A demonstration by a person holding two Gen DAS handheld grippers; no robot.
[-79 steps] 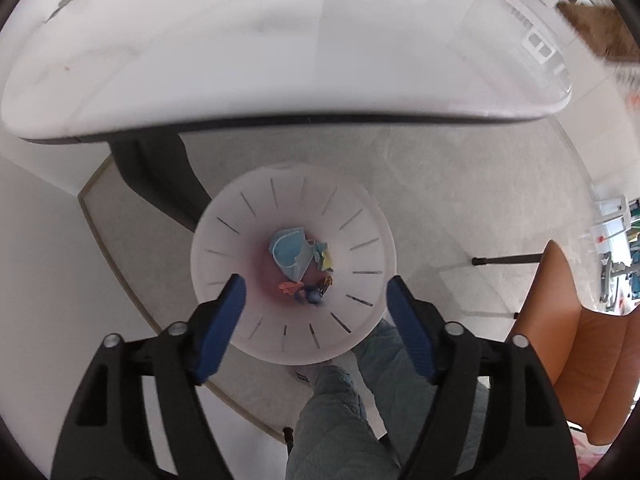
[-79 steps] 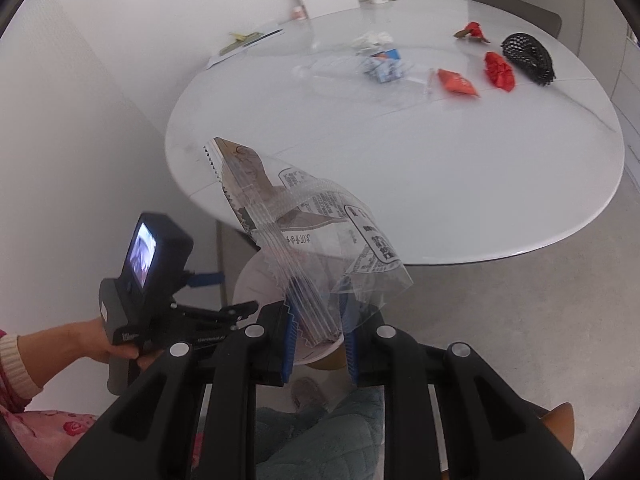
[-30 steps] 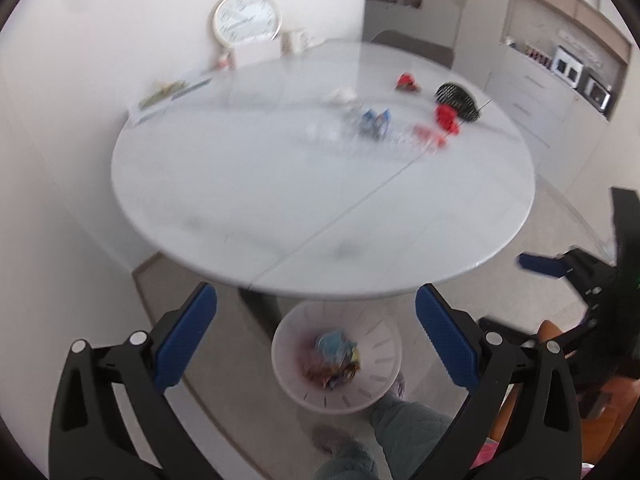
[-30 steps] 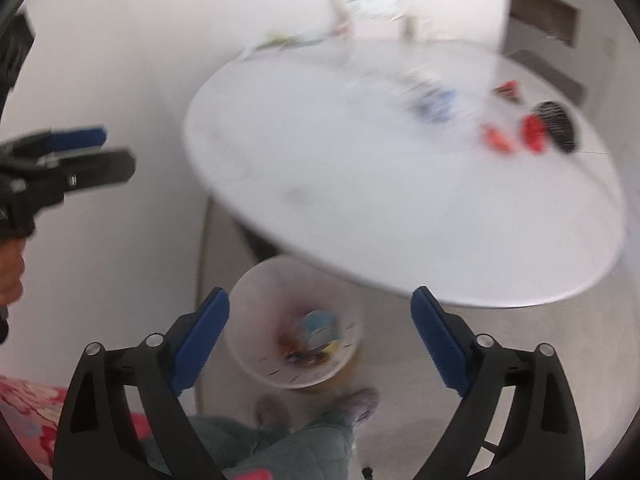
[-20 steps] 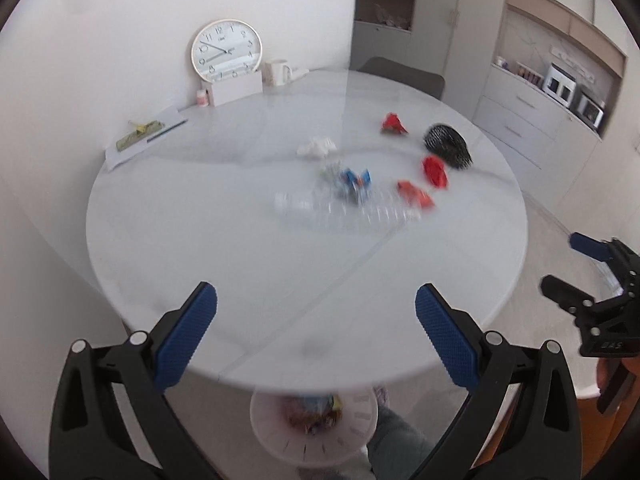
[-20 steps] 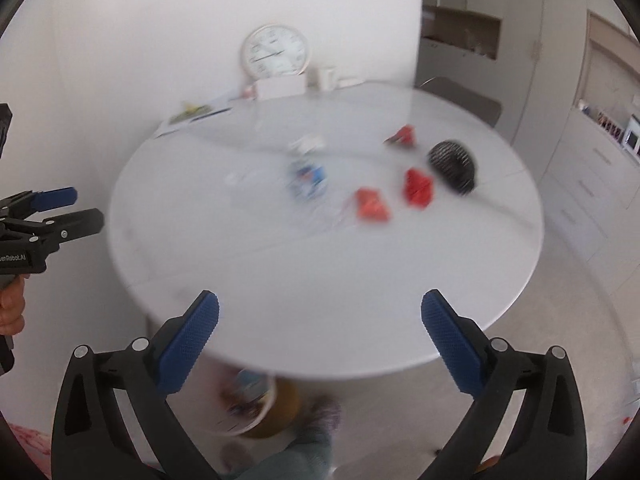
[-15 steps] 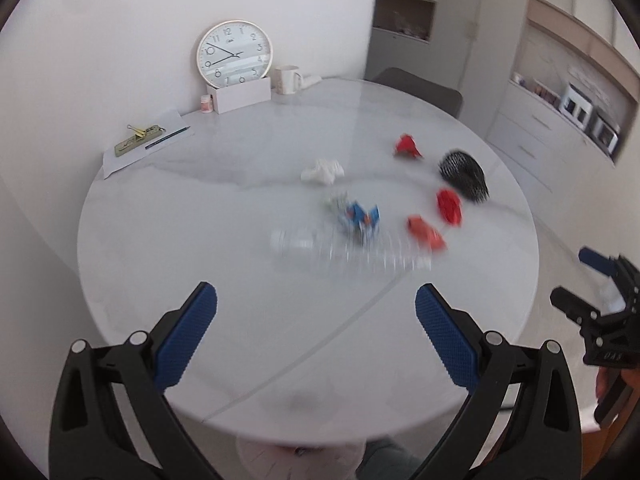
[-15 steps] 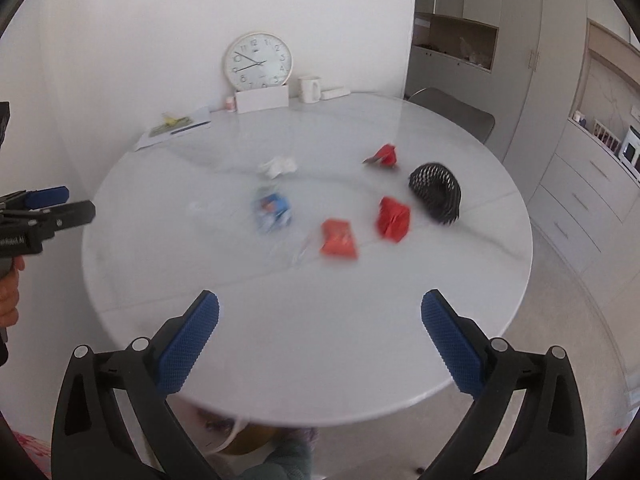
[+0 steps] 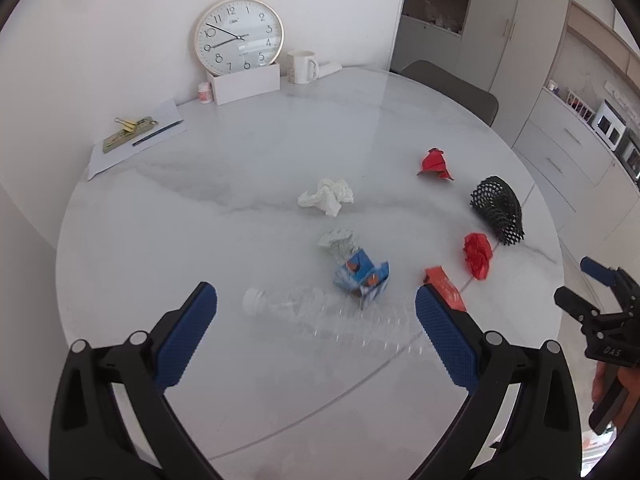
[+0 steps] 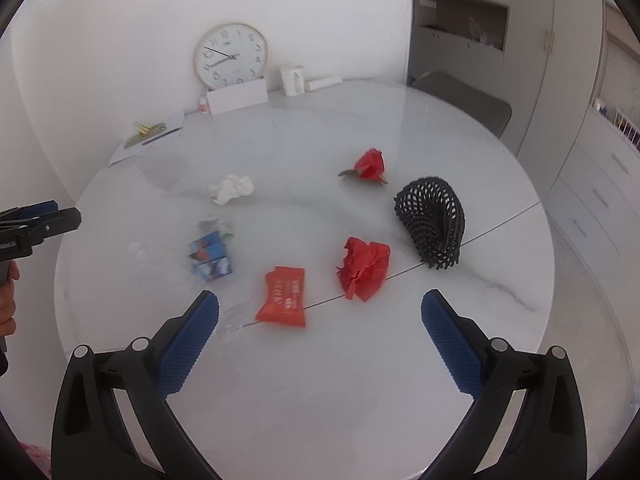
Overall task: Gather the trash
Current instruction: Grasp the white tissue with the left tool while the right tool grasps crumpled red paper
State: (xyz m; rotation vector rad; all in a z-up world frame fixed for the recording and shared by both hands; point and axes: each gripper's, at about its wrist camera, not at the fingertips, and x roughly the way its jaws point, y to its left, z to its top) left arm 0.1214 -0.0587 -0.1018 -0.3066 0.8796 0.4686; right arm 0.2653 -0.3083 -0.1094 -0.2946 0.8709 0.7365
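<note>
White marble round table (image 9: 248, 184) fills both views, standing against a plain wall with cabinets off to the right.

Change noted: 2.6 s ago the right gripper pinched a clear printed bag while the left hovered above a white bin on the floor. Both have since swung up to face the tabletop; bag and bin are no longer in view. Judgement: that item is deposited and a fresh pick is being lined up.

Left gripper (image 9: 316, 312): fingers spread wide, empty. Right gripper (image 10: 320, 316): fingers likewise spread wide, empty.

Remaining trash, near to far:
- Clear plastic bottle (image 9: 304, 310), lying on its side between the left fingers in that view, blurred.
- Flat red packet (image 10: 283, 296), nearest the right gripper.
- Blue printed carton (image 9: 362, 276), crushed, touching the bottle's far side as far as can be told.
- Crumpled red wrapper (image 10: 363, 267), just beside the packet.
- Grey-white crumpled scrap (image 9: 338, 242), behind the carton.
- Black foam net sleeve (image 10: 434, 220), to the right.
- White tissue wad (image 9: 327, 198).
- Red folded paper (image 10: 370, 166), farthest.

Not trash, by judgement: wall clock (image 9: 239, 34), mug (image 9: 302, 66), paper sheet with binder clips (image 9: 134, 136) at the far edge.

Eight pieces outstanding; collection is well short of complete.
</note>
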